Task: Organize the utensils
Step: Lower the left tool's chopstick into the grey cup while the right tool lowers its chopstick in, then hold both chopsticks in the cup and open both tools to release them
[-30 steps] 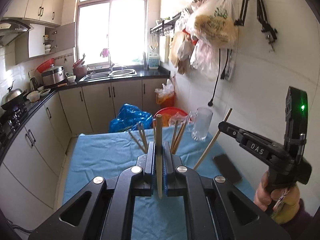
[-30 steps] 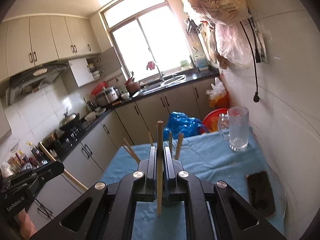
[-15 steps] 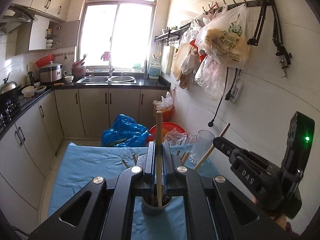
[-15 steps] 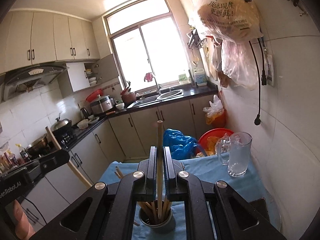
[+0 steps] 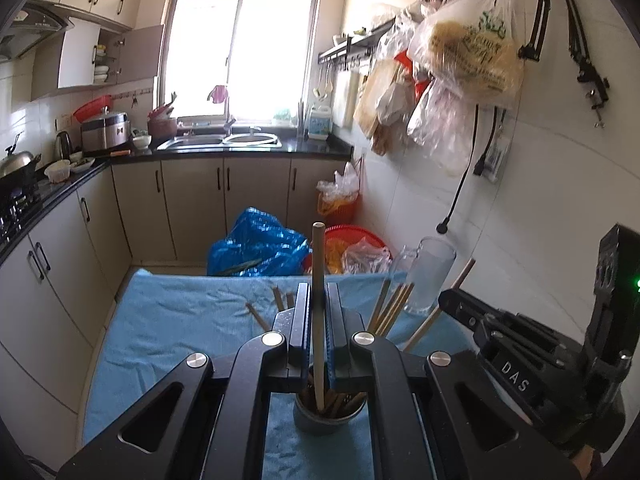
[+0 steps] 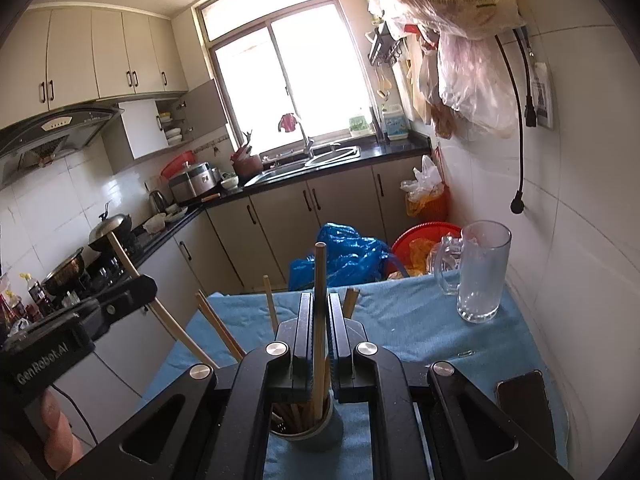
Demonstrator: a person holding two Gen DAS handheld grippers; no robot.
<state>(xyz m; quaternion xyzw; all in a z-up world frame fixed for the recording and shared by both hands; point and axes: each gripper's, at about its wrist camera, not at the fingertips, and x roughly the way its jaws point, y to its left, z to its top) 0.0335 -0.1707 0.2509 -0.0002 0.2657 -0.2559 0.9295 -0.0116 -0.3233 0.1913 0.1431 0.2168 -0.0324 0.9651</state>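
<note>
While both grippers hang above the same metal cup [image 5: 329, 414] on the blue cloth [image 5: 180, 320], each carries a single wooden chopstick upright between narrow jaws. Going from the left: the left gripper [image 5: 319, 300] clamps its chopstick [image 5: 318, 312] along the jaw line, long axis close to vertical, and the lower tip seems already inside the cup's mouth among the sticks standing there. Further right in that view, several more chopsticks [image 5: 390, 306] lean out of the cup toward the glass mug [image 5: 430, 276], and the right gripper's body crosses the frame with its own stick [image 5: 440, 304] slanting up. In the right wrist view the right gripper [image 6: 319, 304] pinches its chopstick [image 6: 319, 320] the same way, vertical, with the tip reaching down to the cup [image 6: 302, 420], which lies directly below and slightly behind the fingertips. A dark phone [image 6: 526, 398] lies on the cloth at far right. The deciding relation, I judge, is that each stick's axis points straight down into the cup, so release needs only a small drop; the left stick looks the deeper of the two. Against the frame one second ago, the cup was not in sight under either gripper and both sticks hung over bare cloth; since then both have lowered over it, the mug and phone unmoved.
</note>
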